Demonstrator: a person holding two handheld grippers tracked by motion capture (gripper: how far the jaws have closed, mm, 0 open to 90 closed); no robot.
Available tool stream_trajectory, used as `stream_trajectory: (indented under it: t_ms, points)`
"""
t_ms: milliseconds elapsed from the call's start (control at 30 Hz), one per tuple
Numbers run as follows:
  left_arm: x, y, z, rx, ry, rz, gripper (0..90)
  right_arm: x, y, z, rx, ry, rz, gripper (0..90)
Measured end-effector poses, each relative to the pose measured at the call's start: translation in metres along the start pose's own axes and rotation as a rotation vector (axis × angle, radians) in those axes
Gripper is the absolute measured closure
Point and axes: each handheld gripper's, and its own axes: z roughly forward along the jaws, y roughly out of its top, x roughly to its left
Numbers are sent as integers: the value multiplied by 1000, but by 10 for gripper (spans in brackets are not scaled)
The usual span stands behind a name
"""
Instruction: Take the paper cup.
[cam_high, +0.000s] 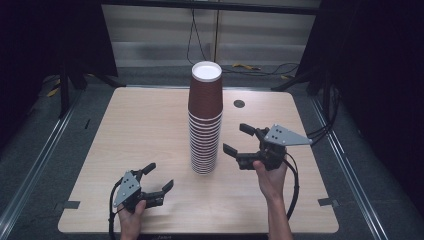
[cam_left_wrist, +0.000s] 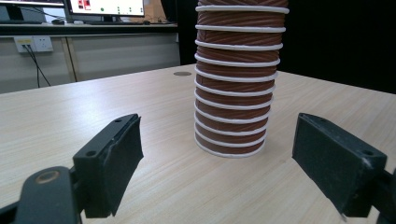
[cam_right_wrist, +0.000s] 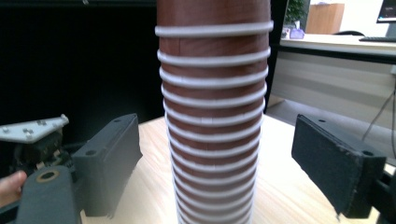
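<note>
Nothing appeared done yet: the tall stack of brown cups (cam_high: 205, 120) stood untouched on the table (cam_high: 140, 135), just left of the spread, empty right gripper (cam_high: 242, 139) and ahead-right of the left gripper (cam_high: 159, 176), likewise spread and empty.

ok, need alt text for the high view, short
A tall stack of brown paper cups stands near the middle of a light wooden table, rims down. A person's hands hold a gripper on each side of it: the left gripper low near the front edge, the right gripper close beside the stack. Both have their fingers open and touch nothing.
</note>
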Motion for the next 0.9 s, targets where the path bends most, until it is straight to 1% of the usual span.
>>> stream_trajectory:
  t_ms: [33, 67, 167, 200, 267, 300, 333, 367, 400, 433, 467, 533, 567, 600, 633, 667, 767, 800, 867, 900]
  points:
    - [0, 0, 0, -1, 0, -4, 156, 0, 0, 0, 0, 0, 0, 152]
    - [0, 0, 0, 0, -1, 1, 157, -1, 6, 1, -4, 18, -5, 165]
    - [0, 0, 0, -1, -2, -2, 156, 0, 11, 2, -7, 14, -18, 171]
    - [0, 0, 0, 0, 0, 9, 157, 0, 13, 3, -8, 18, -21, 176]
    - [0, 0, 0, -2, -3, 1, 157, 0, 17, 3, -7, 1, -44, 191]
    - [0, 0, 0, -4, -4, 0, 156, 0, 19, 3, -1, 4, -57, 210]
    - [0, 0, 0, -1, -3, -2, 156, 0, 22, 4, 5, 11, -50, 185]
    - [0, 0, 0, 0, -1, -5, 156, -1, 24, 5, 7, 5, -53, 170]
    - [0, 0, 0, -2, 1, -6, 157, -1, 26, 5, 14, -7, -57, 184]
    - [0, 0, 0, -3, 1, -4, 156, -1, 29, 6, 18, -4, -60, 186]
    - [0, 0, 0, -3, 2, -3, 157, -2, 32, 7, 4, -2, -57, 184]
    - [0, 0, 0, -2, 0, -1, 157, -4, 41, 11, -10, 31, -44, 172]
    - [0, 0, 0, -2, 0, -1, 156, -4, 41, 11, -10, 31, -44, 172]
    - [0, 0, 0, 4, 1, 1, 157, -6, 47, 15, -9, 42, -39, 156]
    - [0, 0, 0, 4, 1, 1, 157, -6, 47, 15, -9, 42, -39, 156]
    - [0, 0, 0, 0, 4, -4, 157, -7, 52, 19, 3, 56, -37, 156]
    - [0, 0, 0, -1, 1, -4, 157, -6, 57, 23, 0, 44, -40, 166]
    - [0, 0, 0, -2, 0, -2, 157, -5, 61, 25, -6, 34, -37, 178]
    - [0, 0, 0, -2, 0, -1, 157, -5, 63, 25, -8, 40, -37, 182]
    - [0, 0, 0, -2, 0, -2, 156, -5, 66, 26, -6, 34, -40, 178]
